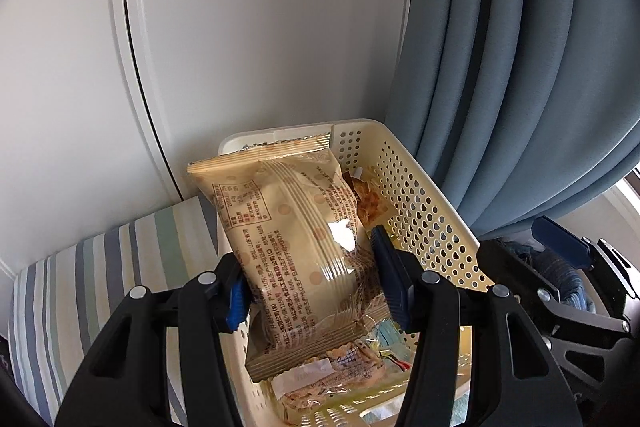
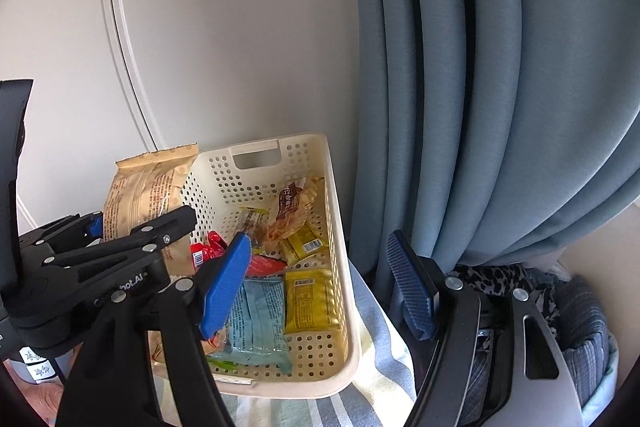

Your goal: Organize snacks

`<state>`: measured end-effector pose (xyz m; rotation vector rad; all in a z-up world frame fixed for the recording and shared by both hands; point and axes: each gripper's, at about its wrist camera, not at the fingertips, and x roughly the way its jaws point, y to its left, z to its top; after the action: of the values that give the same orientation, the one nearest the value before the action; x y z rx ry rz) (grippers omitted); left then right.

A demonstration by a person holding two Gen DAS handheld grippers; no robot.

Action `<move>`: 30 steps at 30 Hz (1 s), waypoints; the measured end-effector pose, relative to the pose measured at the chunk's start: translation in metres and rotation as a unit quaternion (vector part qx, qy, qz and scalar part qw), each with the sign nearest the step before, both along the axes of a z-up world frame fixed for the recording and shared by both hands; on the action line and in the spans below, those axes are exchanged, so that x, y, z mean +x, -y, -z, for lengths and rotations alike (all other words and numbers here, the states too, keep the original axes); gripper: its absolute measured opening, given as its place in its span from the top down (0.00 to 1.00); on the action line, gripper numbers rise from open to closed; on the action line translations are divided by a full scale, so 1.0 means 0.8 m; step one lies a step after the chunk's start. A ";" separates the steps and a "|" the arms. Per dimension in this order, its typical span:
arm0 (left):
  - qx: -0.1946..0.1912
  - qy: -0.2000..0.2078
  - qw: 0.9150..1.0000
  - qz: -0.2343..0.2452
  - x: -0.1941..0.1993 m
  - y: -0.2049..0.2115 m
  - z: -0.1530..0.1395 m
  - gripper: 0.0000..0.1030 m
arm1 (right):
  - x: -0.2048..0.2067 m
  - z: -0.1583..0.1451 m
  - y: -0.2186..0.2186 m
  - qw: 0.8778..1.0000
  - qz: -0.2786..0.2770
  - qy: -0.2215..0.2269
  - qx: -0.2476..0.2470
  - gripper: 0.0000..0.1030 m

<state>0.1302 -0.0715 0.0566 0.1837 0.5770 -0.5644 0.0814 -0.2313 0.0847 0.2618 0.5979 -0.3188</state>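
A: What has the left gripper [image 1: 316, 287] got?
B: A tan packet [image 1: 292, 235]; both pads press its sides. It stands tilted over the cream basket [image 1: 432, 211], lower end among the snacks inside.
A: And the right gripper [image 2: 324, 287]?
B: Spread wide, holding nothing. One blue finger [image 2: 226, 287] hangs over the basket; the other is beside the curtain [image 2: 500, 107], outside the rim.
A: What lies in the basket?
B: A light blue packet [image 2: 260, 323], two yellow packets [image 2: 310, 299], a red packet [image 2: 206, 253] and a brown-labelled one [image 2: 292, 207] near the handle end.
A: Where does the basket sit?
B: On a striped cloth [image 1: 100, 287], beside a white door [image 1: 260, 27], the curtain just right of it.
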 end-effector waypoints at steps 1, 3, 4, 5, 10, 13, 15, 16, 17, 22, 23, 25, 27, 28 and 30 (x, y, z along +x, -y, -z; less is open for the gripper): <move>0.000 0.000 1.000 0.000 -0.001 0.001 0.000 0.47 | 0.000 0.000 0.000 1.000 0.000 0.000 -0.001 0.32; 0.000 -0.001 1.000 -0.001 -0.001 0.001 0.000 0.46 | 0.000 0.000 0.000 1.000 0.001 0.000 -0.001 0.32; 0.001 -0.002 1.000 -0.001 -0.002 0.002 0.000 0.45 | 0.000 0.000 0.000 1.000 0.001 0.000 -0.001 0.32; 0.003 -0.003 1.000 -0.002 -0.002 0.003 0.000 0.40 | 0.000 0.001 0.001 1.000 0.002 -0.001 -0.002 0.32; -0.004 0.008 1.000 -0.020 -0.002 -0.003 -0.006 0.19 | -0.001 -0.001 0.003 1.000 0.005 0.002 0.000 0.32; -0.002 0.012 1.000 -0.024 -0.002 -0.004 -0.009 0.19 | 0.000 0.000 0.002 1.000 0.004 0.001 0.002 0.32; 0.004 0.021 0.999 -0.031 -0.007 -0.006 -0.010 0.17 | 0.000 -0.001 0.001 1.000 0.003 0.002 0.000 0.32; 0.006 0.024 0.999 -0.036 -0.007 -0.006 -0.011 0.14 | 0.000 -0.001 0.002 1.000 0.002 0.003 0.001 0.32; 0.008 0.030 0.999 -0.042 -0.009 -0.007 -0.012 0.11 | -0.001 -0.001 0.002 1.000 0.003 0.003 0.001 0.32; 0.009 0.035 0.998 -0.054 -0.014 -0.016 -0.018 0.06 | 0.002 0.002 0.002 1.000 0.001 -0.001 0.001 0.31; 0.015 0.039 0.997 -0.065 -0.015 -0.019 -0.019 0.03 | 0.002 0.002 0.002 1.000 0.000 -0.002 0.002 0.30; 0.020 0.043 0.996 -0.079 -0.017 -0.024 -0.021 0.02 | 0.002 0.002 0.001 1.000 0.003 -0.002 -0.002 0.20; 0.020 0.038 0.995 -0.091 -0.022 -0.035 -0.024 0.02 | -0.001 0.000 -0.002 1.000 0.003 0.001 -0.009 0.13; 0.019 0.036 0.995 -0.096 -0.025 -0.041 -0.025 0.02 | -0.002 -0.001 -0.004 1.000 0.002 0.002 -0.010 0.09; 0.018 0.039 0.993 -0.110 -0.034 -0.054 -0.030 0.02 | -0.004 -0.005 -0.009 1.000 -0.003 0.003 -0.012 0.05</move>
<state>0.1031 -0.0282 0.0804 0.1729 0.5246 -0.3322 0.0781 -0.2245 0.0890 0.2381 0.5885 -0.3191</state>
